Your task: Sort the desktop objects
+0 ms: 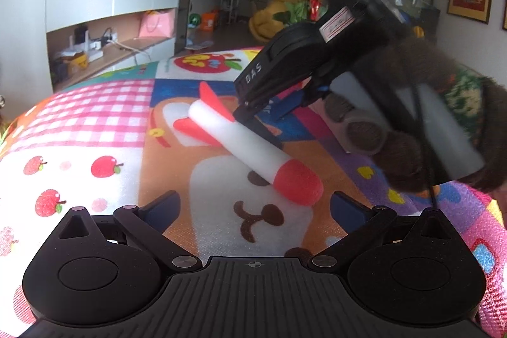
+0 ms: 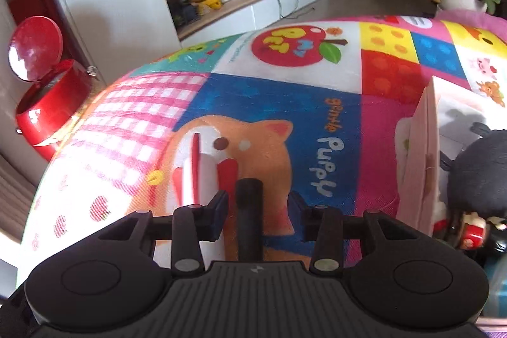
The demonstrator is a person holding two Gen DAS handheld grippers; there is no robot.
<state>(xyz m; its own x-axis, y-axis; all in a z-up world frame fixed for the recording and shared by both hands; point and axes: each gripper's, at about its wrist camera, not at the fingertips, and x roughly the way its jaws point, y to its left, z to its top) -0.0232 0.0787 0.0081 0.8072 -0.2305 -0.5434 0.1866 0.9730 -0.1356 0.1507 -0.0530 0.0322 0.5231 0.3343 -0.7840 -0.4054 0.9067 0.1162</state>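
A white foam rocket point(image 1: 250, 144) with a red nose and red fins lies on the colourful cartoon tablecloth point(image 1: 95, 122). My left gripper point(image 1: 253, 208) is open and empty, its fingers either side of the rocket's red nose, just short of it. My right gripper point(image 1: 253, 113) hovers over the rocket's finned tail in the left wrist view. In the right wrist view the right gripper point(image 2: 258, 205) is open, with the rocket's fins point(image 2: 202, 167) just left of its left finger. A black rod point(image 2: 250, 211) stands between its fingers, not clamped.
A white box point(image 2: 443, 154) with a black plush toy point(image 2: 478, 173) and a small red toy stands at the right of the table. A red pedal bin point(image 2: 44, 103) with its lid up stands off the table's left edge. Shelves and a flower pot lie beyond.
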